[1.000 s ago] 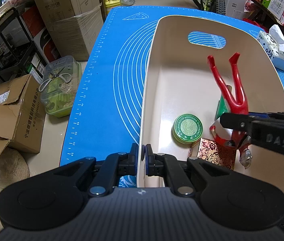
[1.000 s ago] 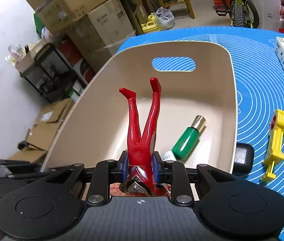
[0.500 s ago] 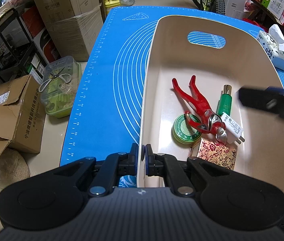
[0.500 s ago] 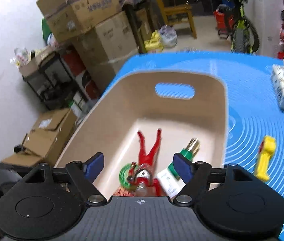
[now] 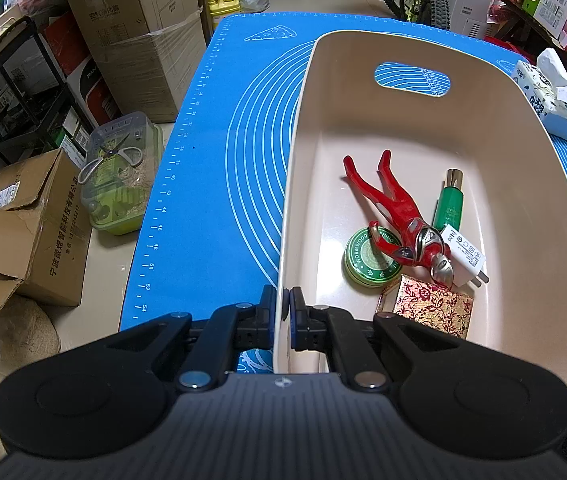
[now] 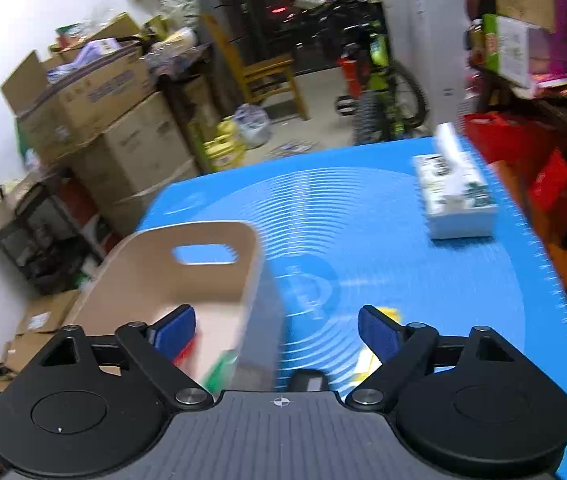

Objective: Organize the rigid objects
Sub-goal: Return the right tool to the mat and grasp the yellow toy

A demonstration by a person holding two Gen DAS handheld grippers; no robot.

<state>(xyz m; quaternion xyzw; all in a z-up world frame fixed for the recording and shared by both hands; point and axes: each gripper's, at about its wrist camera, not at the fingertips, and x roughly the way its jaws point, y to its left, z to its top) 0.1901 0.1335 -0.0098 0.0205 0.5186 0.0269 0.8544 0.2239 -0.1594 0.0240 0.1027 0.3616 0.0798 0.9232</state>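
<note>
The beige bin (image 5: 523, 184) fills the centre and right of the left wrist view. On its floor lie a red figure (image 5: 397, 216), partly over a green tin (image 5: 367, 270), with a green bottle (image 5: 449, 204), a white charger (image 5: 465, 258) and a patterned box (image 5: 433, 312) close beside it.

We read the step in hand as fetching the next loose piece. In the blurred right wrist view a yellow object (image 6: 367, 360) lies on the blue mat (image 6: 403, 248) at lower centre, just outside the bin wall; a dark item beside it cannot be identified. To do this well, we would lower the free tool squarely over the piece, clear of the wall, and close only once both pads flank it.

The left tool (image 5: 286, 312), at lower centre, is clenched on the bin's near rim, one pad on each side of the wall. The right tool (image 6: 275, 332) is released, fingers spread wide, holding nothing. A tissue box (image 6: 455, 196) rests on the tabletop at upper right.
</note>
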